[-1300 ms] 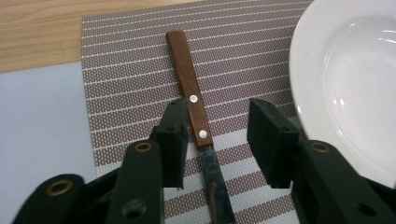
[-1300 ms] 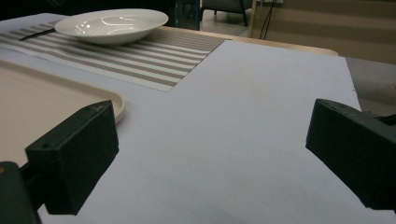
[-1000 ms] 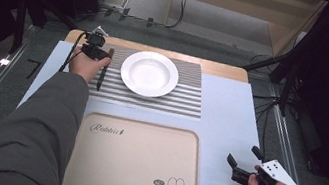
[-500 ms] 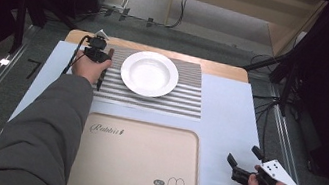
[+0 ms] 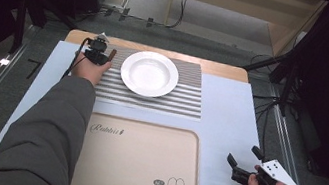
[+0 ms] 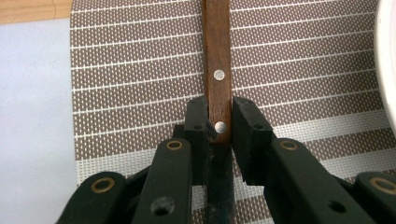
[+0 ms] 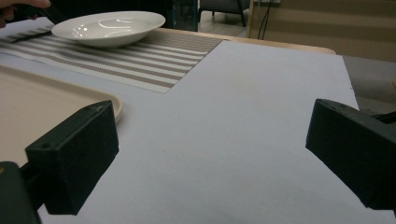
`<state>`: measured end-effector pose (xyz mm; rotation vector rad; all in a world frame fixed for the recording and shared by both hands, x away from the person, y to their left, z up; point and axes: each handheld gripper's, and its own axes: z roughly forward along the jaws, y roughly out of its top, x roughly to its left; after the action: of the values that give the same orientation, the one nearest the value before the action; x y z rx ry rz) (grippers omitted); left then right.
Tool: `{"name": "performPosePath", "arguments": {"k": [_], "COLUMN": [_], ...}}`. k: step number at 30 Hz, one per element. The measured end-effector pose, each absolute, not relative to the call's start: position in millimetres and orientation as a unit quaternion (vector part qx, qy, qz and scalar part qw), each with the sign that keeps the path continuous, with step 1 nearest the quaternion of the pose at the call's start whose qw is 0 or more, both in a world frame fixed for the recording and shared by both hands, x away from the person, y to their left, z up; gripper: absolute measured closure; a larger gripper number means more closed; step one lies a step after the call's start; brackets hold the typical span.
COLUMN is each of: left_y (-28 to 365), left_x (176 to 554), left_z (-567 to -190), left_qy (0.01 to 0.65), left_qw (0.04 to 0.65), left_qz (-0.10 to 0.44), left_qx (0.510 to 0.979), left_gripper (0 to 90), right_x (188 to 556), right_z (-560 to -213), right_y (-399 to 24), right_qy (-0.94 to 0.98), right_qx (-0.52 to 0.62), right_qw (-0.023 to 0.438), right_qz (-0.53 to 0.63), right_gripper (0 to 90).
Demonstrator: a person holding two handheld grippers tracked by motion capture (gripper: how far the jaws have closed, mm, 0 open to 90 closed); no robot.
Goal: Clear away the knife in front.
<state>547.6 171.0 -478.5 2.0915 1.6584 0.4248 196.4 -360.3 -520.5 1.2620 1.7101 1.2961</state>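
While the left gripper [image 6: 218, 122] has its jaws closed on both sides of a wooden handle [image 6: 216, 56], the right gripper [image 7: 210, 154] hangs with its jaws spread wide and nothing between them. The handle is brown, with two metal rivets, and lies on the striped placemat [image 6: 140, 70]; in the left gripper view the jaws pinch it at the nearer rivet, and whatever the handle belongs to is hidden below the jaws.

Taking the white plate [image 5: 149, 73] as the landmark: it sits on the placemat [image 5: 171, 101] toward the far side of the worktop [image 5: 229, 118]. The left gripper [image 5: 97, 54] is just left of the plate, held by the left hand [image 5: 88, 67] at the placemat's left edge, and the tip of the handle [image 5: 112, 54] shows between gripper and plate rim, close to the rim but apart from it. A grey sleeve [image 5: 43, 138] runs back from that hand toward the near edge.

Nearer than the plate, beyond the placemat's near edge, lies a beige tray [image 5: 140, 164] printed with a rabbit. The right gripper [image 5: 241, 167] is well apart from the plate, to its near right, just past the tray's right edge, over the pale blue sheet covering the worktop. In the right gripper view the plate [image 7: 108, 28] stands far off at upper left, the tray's corner [image 7: 109, 103] beside the left-hand jaw.
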Motion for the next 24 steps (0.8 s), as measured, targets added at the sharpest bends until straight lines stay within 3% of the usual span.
{"name": "performPosePath", "arguments": {"k": [24], "left_y": [187.4], "left_x": [530.2], "left_z": [-463.0], "left_qy": [0.594], "left_qw": [0.256], "left_qz": [0.133], "left_qx": [0.751], "left_gripper": [76.8], "right_x": [196.9], "right_z": [-520.7], "right_y": [-360.2], "right_qy": [0.650], "right_qx": [0.481], "right_qw": [0.321], "right_qz": [0.493], "right_gripper": [1.0]}}
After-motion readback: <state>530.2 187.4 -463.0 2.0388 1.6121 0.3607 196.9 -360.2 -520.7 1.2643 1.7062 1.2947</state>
